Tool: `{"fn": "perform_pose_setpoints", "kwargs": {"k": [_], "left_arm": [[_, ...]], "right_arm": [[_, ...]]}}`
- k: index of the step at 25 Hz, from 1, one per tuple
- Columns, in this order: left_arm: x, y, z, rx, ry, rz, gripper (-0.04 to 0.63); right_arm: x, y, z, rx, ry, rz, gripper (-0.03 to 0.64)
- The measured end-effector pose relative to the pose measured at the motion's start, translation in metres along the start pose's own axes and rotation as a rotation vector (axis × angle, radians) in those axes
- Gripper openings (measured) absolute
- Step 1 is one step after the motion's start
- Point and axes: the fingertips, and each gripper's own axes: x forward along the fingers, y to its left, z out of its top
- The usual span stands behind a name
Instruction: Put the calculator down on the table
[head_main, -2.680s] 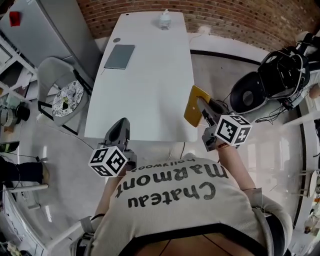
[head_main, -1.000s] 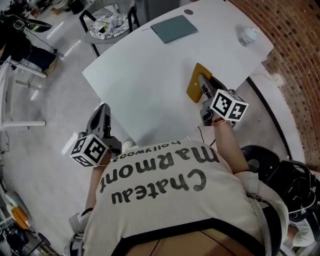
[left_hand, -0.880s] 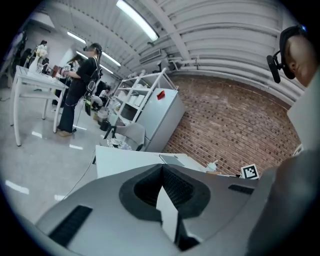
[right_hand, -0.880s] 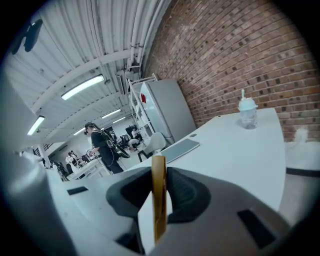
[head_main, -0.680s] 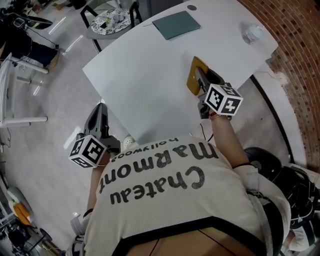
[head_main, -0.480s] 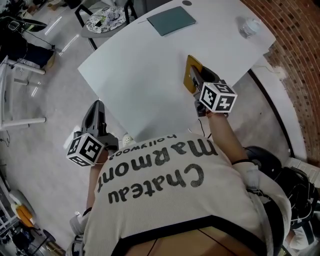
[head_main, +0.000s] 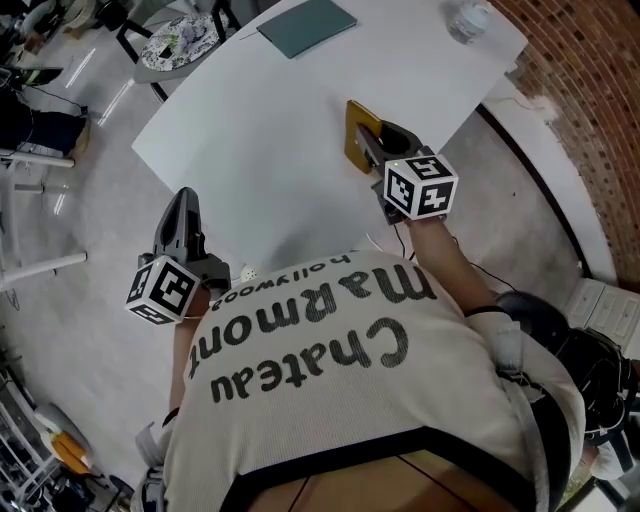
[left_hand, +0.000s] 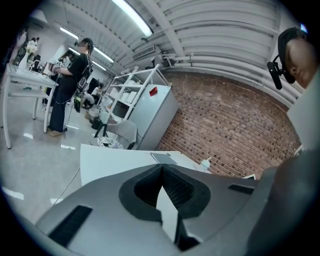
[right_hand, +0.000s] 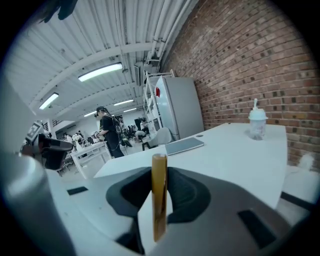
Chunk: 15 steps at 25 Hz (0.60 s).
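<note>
Compared with the earliest head view, the calculator (head_main: 353, 127) has passed from beside the table's right edge, where it hung over the floor (head_main: 80, 215), to a place over the white top of the table (head_main: 270, 120), near that same edge. It then showed a broad ochre face tilted outward. It now shows a narrower face, and the marker cube behind it has turned with it. The table has swung in the head view, so that its far end now points to the upper right. The left gripper (head_main: 184, 204) remains off the table's near corner, over the floor.

The right gripper (head_main: 367, 143) reaches forward from the outstretched right forearm (head_main: 450, 262) and points toward the far end of the table, a little downward. Its jaws are clamped on the calculator. In the right gripper view the calculator is seen edge-on as a thin upright ochre strip between the two pads. Whether its lower edge touches the table top cannot be told.

The left gripper is held close to the person's side and points the same way. Its jaws meet at the tips and nothing lies between them.

A teal notebook (head_main: 306, 24) lies at the table's far end, well apart from the calculator, and a clear cup (head_main: 467, 17) stands near the far right corner.
</note>
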Motion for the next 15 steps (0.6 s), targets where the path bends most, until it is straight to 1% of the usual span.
{"fn": "perform_pose_setpoints", "kwargs": {"k": [5,8,15], "left_arm": [[0.003,-0.005,-0.002,0.005,0.005,-0.02,0.002],[-0.001,-0.001,-0.003,-0.004,0.008,-0.02,0.002],[-0.008,0.005,-0.001,-0.018,0.007,-0.021,0.002]], "right_arm": [[-0.009,0.001,-0.006,-0.043,0.002,-0.014,0.097],[-0.011,0.006,-0.008,-0.056,0.011,-0.018,0.097],[-0.01,0.022,-0.013,-0.125,0.051,-0.013,0.098]]}}
